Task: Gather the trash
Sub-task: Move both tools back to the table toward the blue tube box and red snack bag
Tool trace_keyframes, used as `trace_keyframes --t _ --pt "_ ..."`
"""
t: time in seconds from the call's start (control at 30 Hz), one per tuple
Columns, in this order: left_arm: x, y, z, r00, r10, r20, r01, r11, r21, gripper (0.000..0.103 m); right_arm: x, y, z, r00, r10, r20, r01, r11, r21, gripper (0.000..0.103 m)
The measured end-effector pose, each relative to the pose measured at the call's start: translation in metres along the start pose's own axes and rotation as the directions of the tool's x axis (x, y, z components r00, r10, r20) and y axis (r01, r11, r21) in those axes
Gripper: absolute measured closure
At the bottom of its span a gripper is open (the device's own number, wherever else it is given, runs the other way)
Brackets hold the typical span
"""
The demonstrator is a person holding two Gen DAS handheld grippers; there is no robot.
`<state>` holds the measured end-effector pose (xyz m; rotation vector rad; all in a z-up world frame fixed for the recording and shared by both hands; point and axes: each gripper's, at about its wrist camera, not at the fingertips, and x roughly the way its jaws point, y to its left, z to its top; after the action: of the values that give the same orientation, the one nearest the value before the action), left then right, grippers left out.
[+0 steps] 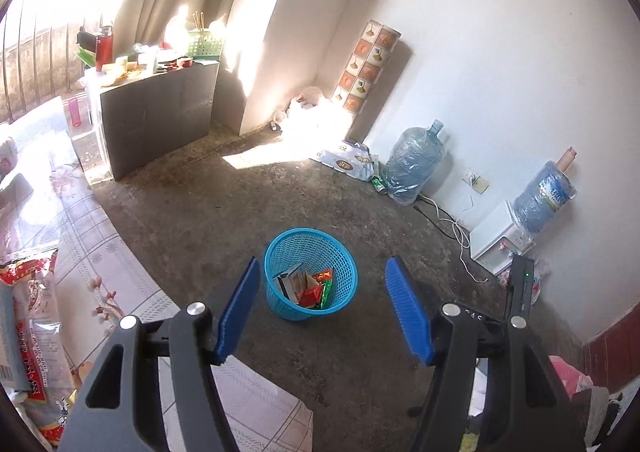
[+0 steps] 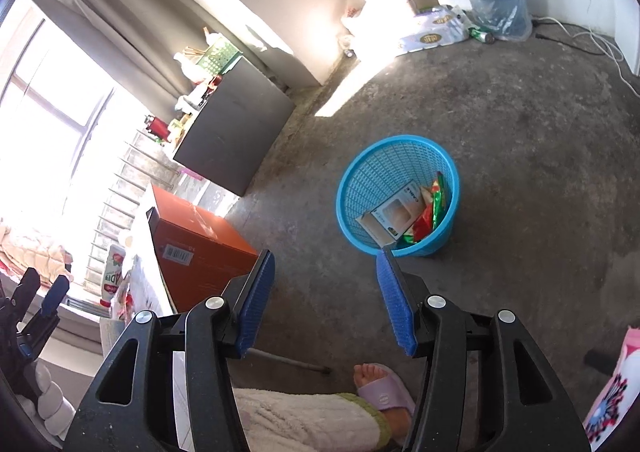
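Right wrist view: blue trash basket (image 2: pixel 362 188) lies just ahead-right of the released, empty right gripper (image 2: pixel 326 296), nearer than the spread left gripper (image 1: pixel 323 310).

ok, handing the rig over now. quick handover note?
Left gripper: open, empty, aimed at the blue basket on the floor.
Right gripper: open, empty, above the floor near the basket.
Done: a white box and red-green wrappers lie in the basket.
Left: snack bags on the table at the left may be next; check before grabbing.
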<state>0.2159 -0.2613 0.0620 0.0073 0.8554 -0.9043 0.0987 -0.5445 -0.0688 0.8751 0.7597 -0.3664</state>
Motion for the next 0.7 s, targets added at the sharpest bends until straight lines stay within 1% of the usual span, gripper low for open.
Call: trace_keyframes --t 0.13,0.27,0.33,0.43,0.53,0.57,0.6,0.63,0.7 --pt "-0.042 0.02 -0.024 0.998 0.041 0.044 -0.041 0.999 -0.016 0.039 -0.004 0.023 -0.009 0.998 0.056 -0.028 -0.058 0.997 -0.053 0.047" --pt "-0.081 0.044 -0.05 0.989 0.107 0.101 -0.102 0.993 -0.059 0.037 0.0 0.05 -0.021 0.991 0.108 -0.08 -0.116 0.987 -0.107 0.047" --pt "-0.104 0.062 -0.064 0.98 0.146 0.131 -0.133 0.986 -0.102 0.037 0.003 0.066 -0.027 0.984 0.142 -0.107 -0.155 0.979 -0.129 0.047" --pt "-0.135 0.091 -0.085 0.958 0.235 0.167 -0.206 0.963 -0.175 0.036 0.01 0.094 -0.038 0.969 0.188 -0.158 -0.214 0.963 -0.165 0.047" --pt "-0.163 0.124 -0.102 0.918 0.347 0.192 -0.303 0.926 -0.226 0.036 0.024 0.128 -0.053 0.943 0.231 -0.238 -0.281 0.938 -0.203 0.047" --pt "-0.17 0.135 -0.106 0.904 0.381 0.193 -0.332 0.912 -0.241 0.036 0.029 0.142 -0.06 0.93 0.248 -0.271 -0.31 0.927 -0.214 0.047" --pt "-0.177 0.146 -0.11 0.89 0.414 0.191 -0.362 0.896 -0.258 0.036 0.037 0.154 -0.066 0.913 0.266 -0.308 -0.341 0.914 -0.22 0.047" --pt "-0.183 0.158 -0.115 0.879 0.437 0.191 -0.378 0.883 -0.278 0.036 0.045 0.167 -0.072 0.896 0.281 -0.344 -0.368 0.904 -0.218 0.046" --pt "-0.19 0.18 -0.121 0.872 0.454 0.182 -0.386 0.867 -0.314 0.036 0.061 0.193 -0.089 0.852 0.311 -0.421 -0.425 0.881 -0.207 0.046"
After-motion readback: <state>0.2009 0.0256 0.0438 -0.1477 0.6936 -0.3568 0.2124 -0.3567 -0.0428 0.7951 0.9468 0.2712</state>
